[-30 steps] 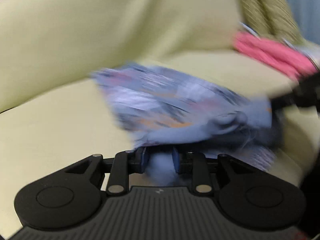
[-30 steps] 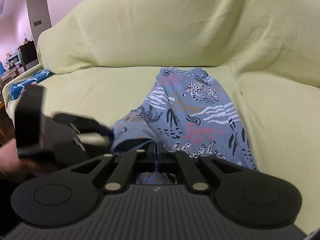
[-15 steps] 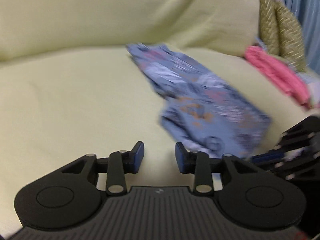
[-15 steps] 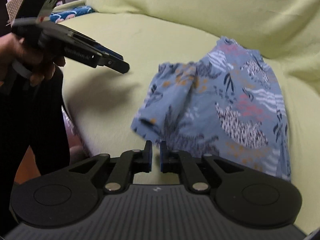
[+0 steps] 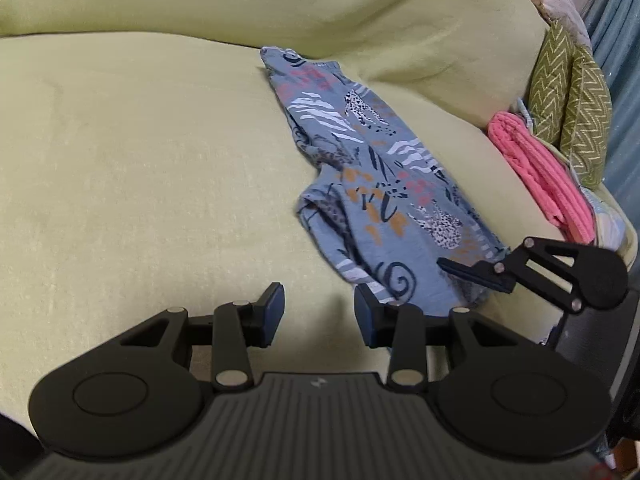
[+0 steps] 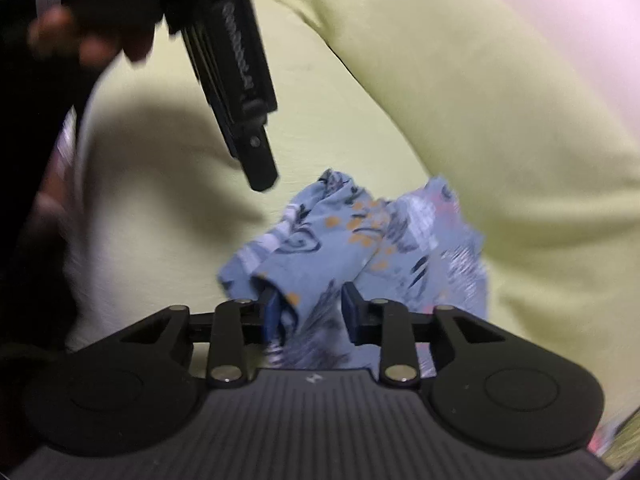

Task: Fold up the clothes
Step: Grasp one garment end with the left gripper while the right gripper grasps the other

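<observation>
I am in a home, in a living room: a sofa (image 5: 160,160) under a yellow-green cover, a zigzag-pattern cushion (image 5: 568,108) at its corner, folded pink cloth (image 5: 536,168) beside it, a blue curtain (image 5: 624,80) behind.

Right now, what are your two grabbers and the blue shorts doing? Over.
Left gripper open, empty. Right gripper open, straddling cloth. Blue patterned cotton shorts lie rumpled on the yellow-green sofa cover. Nothing in the way.

Bare sofa seat (image 5: 140,168) left of garment (image 5: 380,184); pink cloth (image 5: 540,172), perhaps cushions (image 5: 568,92), crowding right.
</observation>
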A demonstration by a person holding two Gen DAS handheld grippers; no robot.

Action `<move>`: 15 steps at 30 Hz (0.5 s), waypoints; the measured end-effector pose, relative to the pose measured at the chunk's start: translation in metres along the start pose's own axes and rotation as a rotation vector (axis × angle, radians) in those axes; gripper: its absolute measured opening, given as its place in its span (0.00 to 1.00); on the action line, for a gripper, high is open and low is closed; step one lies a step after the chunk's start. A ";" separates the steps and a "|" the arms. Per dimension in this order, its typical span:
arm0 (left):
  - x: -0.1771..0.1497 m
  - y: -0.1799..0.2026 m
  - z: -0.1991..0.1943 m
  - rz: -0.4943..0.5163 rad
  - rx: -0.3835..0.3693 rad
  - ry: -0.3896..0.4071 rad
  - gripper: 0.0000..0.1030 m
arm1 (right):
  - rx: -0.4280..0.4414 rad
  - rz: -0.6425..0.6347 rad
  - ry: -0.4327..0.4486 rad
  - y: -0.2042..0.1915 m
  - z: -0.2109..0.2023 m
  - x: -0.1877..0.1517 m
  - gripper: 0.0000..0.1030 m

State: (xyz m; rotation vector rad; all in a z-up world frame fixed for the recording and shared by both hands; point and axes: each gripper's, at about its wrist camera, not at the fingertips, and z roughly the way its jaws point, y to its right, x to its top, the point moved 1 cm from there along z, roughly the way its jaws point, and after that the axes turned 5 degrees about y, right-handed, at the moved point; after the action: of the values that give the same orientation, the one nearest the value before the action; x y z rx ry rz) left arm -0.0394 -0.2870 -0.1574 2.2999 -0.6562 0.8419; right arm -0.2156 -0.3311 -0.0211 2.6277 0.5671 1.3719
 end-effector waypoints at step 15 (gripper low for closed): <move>0.000 -0.011 0.013 -0.191 -0.160 -0.054 0.44 | 0.110 -0.058 -0.082 -0.012 0.026 -0.019 0.18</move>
State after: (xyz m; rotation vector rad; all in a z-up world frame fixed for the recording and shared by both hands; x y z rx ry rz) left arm -0.0276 -0.2882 -0.1698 2.2048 -0.4980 0.6178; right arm -0.2073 -0.3257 -0.0540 2.7146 0.7209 1.2444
